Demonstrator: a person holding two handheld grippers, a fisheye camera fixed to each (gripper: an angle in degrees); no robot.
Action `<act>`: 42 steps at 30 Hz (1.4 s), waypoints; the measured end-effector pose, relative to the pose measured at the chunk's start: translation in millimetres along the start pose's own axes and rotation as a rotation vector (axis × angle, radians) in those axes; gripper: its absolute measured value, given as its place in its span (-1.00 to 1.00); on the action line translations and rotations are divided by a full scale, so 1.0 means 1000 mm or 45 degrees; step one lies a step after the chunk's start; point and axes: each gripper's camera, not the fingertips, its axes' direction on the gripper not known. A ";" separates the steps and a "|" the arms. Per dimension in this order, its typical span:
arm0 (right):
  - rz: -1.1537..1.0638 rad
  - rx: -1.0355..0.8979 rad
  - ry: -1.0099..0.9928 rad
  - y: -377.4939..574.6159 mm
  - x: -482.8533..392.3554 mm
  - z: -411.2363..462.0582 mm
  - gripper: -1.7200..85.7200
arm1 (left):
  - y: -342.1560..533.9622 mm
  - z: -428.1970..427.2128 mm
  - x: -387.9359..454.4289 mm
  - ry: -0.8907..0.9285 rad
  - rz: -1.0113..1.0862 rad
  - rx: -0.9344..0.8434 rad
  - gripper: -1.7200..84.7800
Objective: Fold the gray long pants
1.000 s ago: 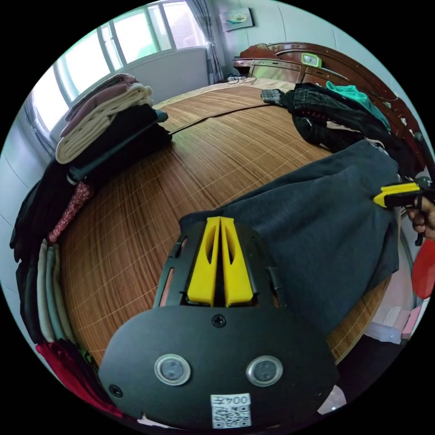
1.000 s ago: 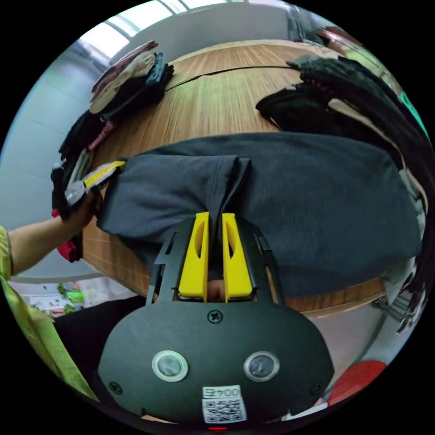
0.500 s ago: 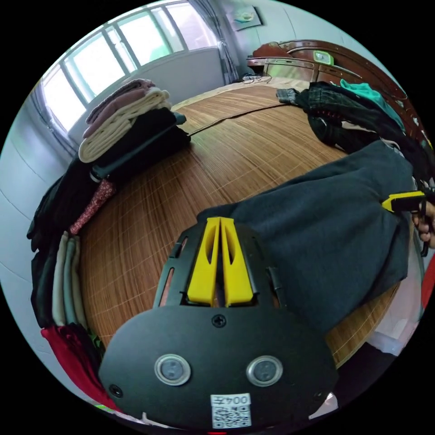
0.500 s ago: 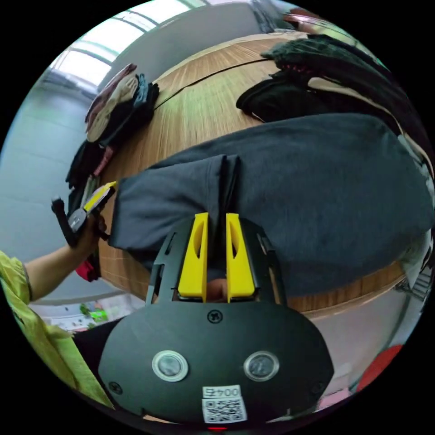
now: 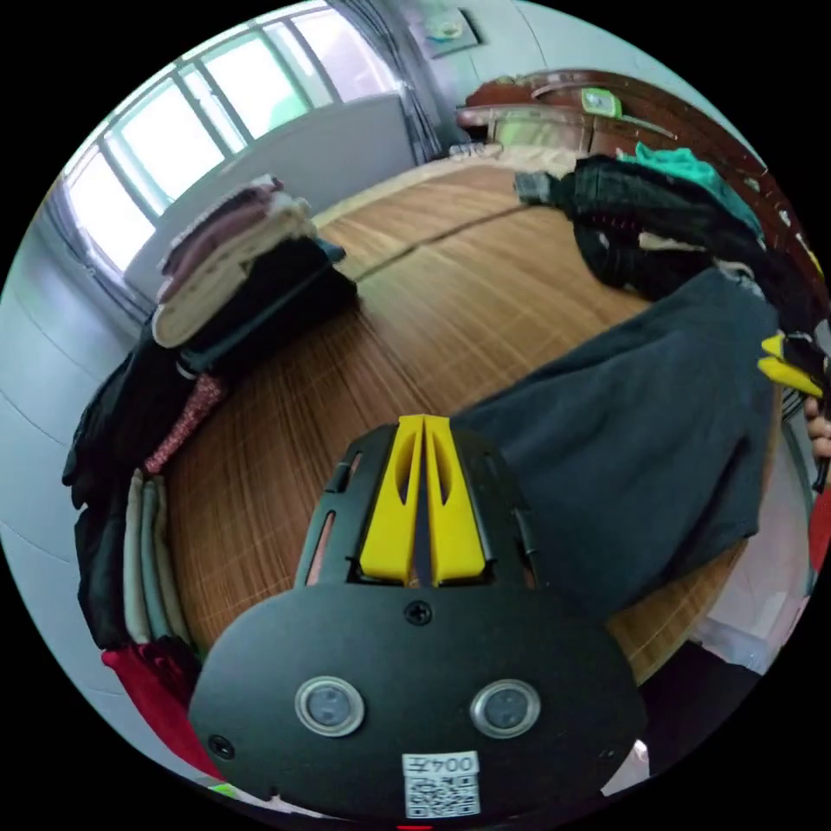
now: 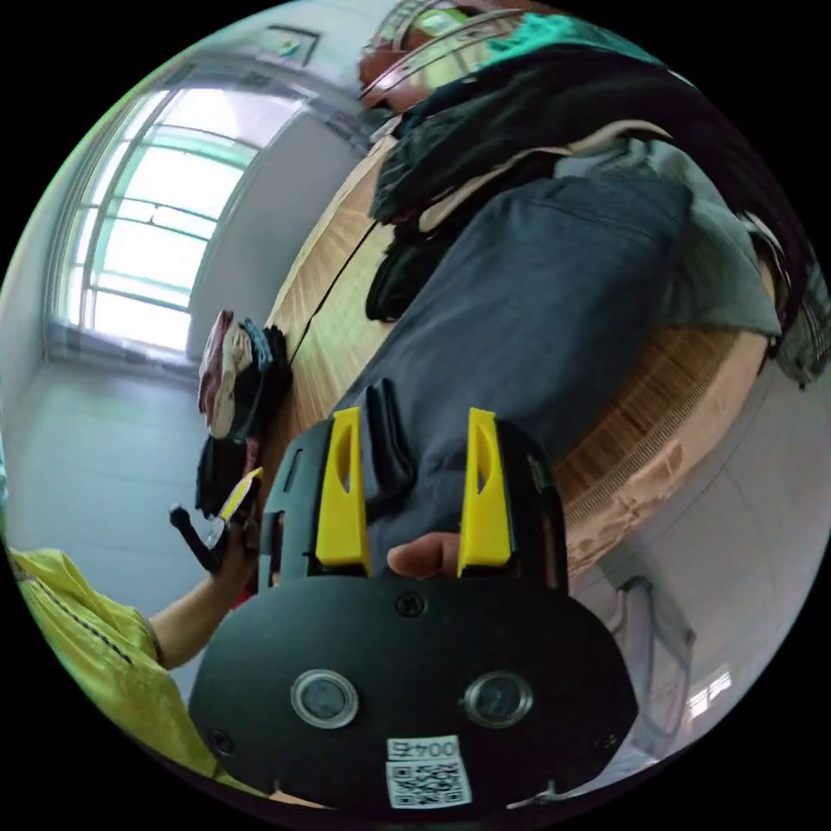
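Right tool (image 6: 414, 424) jaws wide (pants (image 6: 537, 294) between, ungripped); left tool (image 5: 424, 424) closed, tilted over mat (image 5: 346, 363)

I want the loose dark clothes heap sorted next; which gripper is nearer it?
Right. The right gripper, open, sits at the gray pants' end beside the heap; the left gripper is at the opposite end.

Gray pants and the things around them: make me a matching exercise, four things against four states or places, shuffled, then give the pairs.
Things:
1. gray pants
2. left tongs
3. right tongs
4. folded clothes stack

States or places:
A. jaws spread apart, gray cloth between them
B. piled on the mat's far side, nearer the window
C. spread flat on the woven mat, reaching its near edge
D. jaws closed together, at the pants' edge

Pairs: 1-C, 2-D, 3-A, 4-B
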 end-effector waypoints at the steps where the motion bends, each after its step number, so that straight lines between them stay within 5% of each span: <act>1: 0.096 0.010 -0.052 -0.002 0.023 -0.011 -0.49 | -0.003 -0.015 0.004 0.085 -0.005 0.046 -0.95; 6: 0.296 0.125 -0.081 -0.019 0.087 -0.047 -0.48 | -0.008 -0.030 0.087 0.430 0.175 0.140 -0.95; 12: 0.299 0.149 -0.100 -0.053 0.107 -0.065 -0.55 | -0.011 -0.006 0.189 0.550 0.393 0.051 -0.95; 20: -0.467 -0.341 -0.120 -0.037 0.002 0.023 -0.66 | 0.032 -0.017 0.104 0.517 -0.016 -0.085 -0.95; 33: -0.396 -0.406 -0.200 -0.031 -0.001 0.048 -0.67 | 0.091 -0.023 0.077 0.450 -0.049 -0.220 -0.95; 42: -0.469 -0.459 -0.031 -0.034 -0.049 0.050 -0.81 | 0.121 -0.043 0.080 0.497 -0.036 -0.219 -0.95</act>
